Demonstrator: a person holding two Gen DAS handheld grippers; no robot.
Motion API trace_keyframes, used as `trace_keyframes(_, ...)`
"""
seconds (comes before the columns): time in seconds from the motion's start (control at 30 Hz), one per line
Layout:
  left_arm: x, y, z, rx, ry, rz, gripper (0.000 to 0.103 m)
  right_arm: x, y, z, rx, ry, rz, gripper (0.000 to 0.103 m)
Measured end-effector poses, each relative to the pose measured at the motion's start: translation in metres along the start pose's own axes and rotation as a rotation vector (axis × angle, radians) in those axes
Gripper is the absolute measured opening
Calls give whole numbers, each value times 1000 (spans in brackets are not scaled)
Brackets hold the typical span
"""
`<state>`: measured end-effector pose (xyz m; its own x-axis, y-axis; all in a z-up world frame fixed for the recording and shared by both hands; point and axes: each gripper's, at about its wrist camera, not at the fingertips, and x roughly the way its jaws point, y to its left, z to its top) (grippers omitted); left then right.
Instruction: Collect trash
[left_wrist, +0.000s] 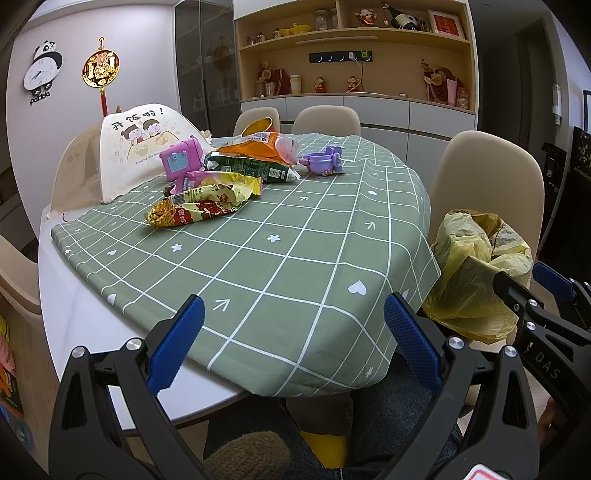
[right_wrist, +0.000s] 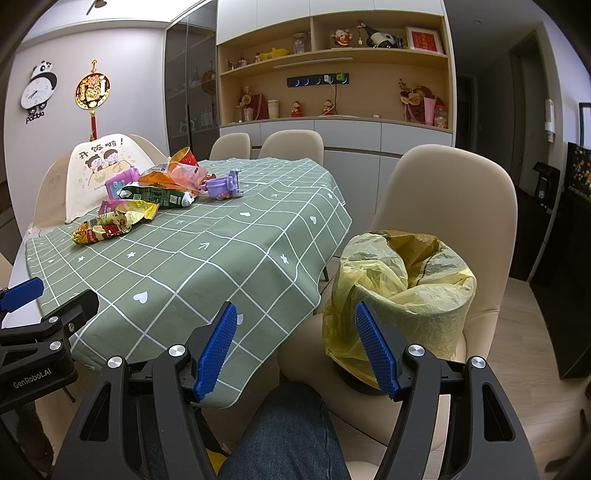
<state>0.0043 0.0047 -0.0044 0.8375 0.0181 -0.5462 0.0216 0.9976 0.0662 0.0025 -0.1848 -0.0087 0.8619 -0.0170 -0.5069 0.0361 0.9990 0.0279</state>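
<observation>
Several snack wrappers lie in a pile at the table's far left: a yellow-red wrapper (left_wrist: 199, 206) (right_wrist: 107, 227), a green packet (left_wrist: 251, 168) (right_wrist: 159, 195), an orange bag (left_wrist: 255, 149) (right_wrist: 162, 177) and a pink plastic bag (left_wrist: 286, 147) (right_wrist: 188, 171). A bin lined with a yellow bag (left_wrist: 476, 266) (right_wrist: 399, 291) stands on the chair at the right. My left gripper (left_wrist: 293, 343) is open and empty over the table's near edge. My right gripper (right_wrist: 297, 350) is open and empty, between the table edge and the bin.
A pink toy (left_wrist: 183, 157) (right_wrist: 118, 184) and a purple toy (left_wrist: 325, 160) (right_wrist: 223, 186) sit among the wrappers. A white food cover (left_wrist: 136, 147) stands at the far left. The green checked cloth (left_wrist: 280, 266) covers the table. Beige chairs (right_wrist: 443, 192) surround it. My knee (right_wrist: 288, 435) is below.
</observation>
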Motion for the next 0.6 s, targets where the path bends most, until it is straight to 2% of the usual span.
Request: trace_keyframes(0.6,1,-1,0,-1,1,0,93,0,0,0,-1,-1,-1,63)
